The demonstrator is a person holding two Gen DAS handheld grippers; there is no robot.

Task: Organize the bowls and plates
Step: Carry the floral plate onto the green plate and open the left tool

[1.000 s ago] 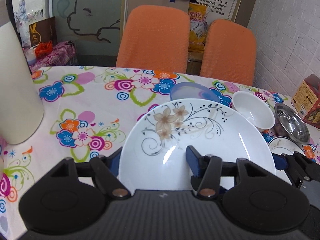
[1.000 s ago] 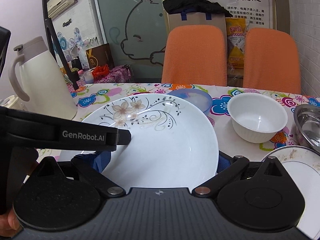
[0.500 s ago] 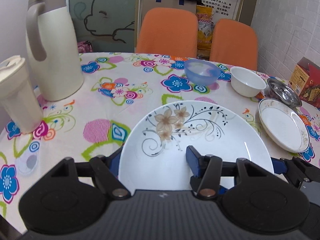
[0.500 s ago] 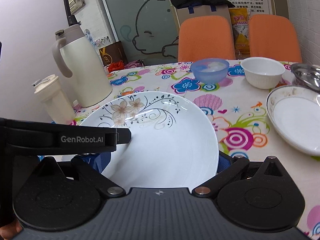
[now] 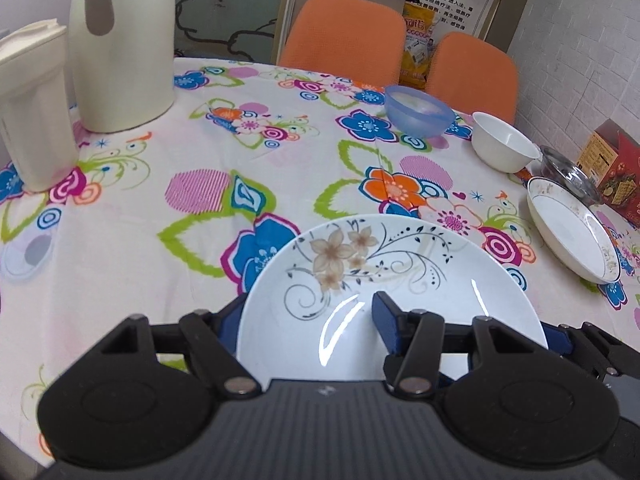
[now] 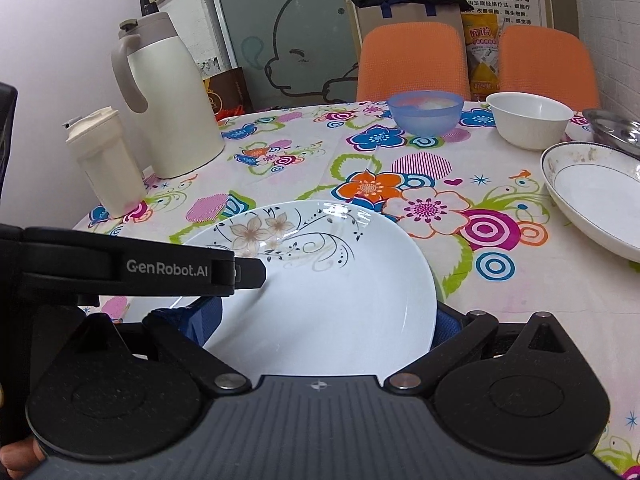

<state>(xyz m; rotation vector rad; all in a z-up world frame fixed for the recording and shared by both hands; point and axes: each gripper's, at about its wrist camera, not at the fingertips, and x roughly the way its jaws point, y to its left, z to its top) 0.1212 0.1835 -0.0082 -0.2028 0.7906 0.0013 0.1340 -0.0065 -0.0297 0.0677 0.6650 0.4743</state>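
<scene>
Left to right across the table: small cream lidded cup (image 6: 105, 162), tall cream thermos jug (image 6: 168, 96), both untouched at the far left edge.

Floral plate (image 5: 390, 300) sits nearest me, over the flowered tablecloth (image 5: 200, 160). I can't tell if it's resting on the cloth or lifted just clear of it.

My left gripper (image 5: 306, 320) is clamped on the plate's left rim: one blue pad under the edge, the other on the plate's face. My right gripper (image 6: 326, 320) has its jaws spread wide, with a blue pad at each side of the plate. Can't tell if those pads are pressing on it or just bracketing it. So it's at least a one-gripper hold, maybe two.

Further right, all separate: blue translucent bowl (image 5: 418, 116), white bowl (image 5: 505, 147), steel bowl (image 5: 570, 172) beside the red box (image 5: 618, 176), and a gold-rimmed plate (image 5: 572, 229) with residue on its rim.

My read on progress: early. Nothing is stacked yet. Bowls are spread along the far right, the two plates well apart. Left to do: put the floral plate with the rimmed plate and nest the three bowls.
</scene>
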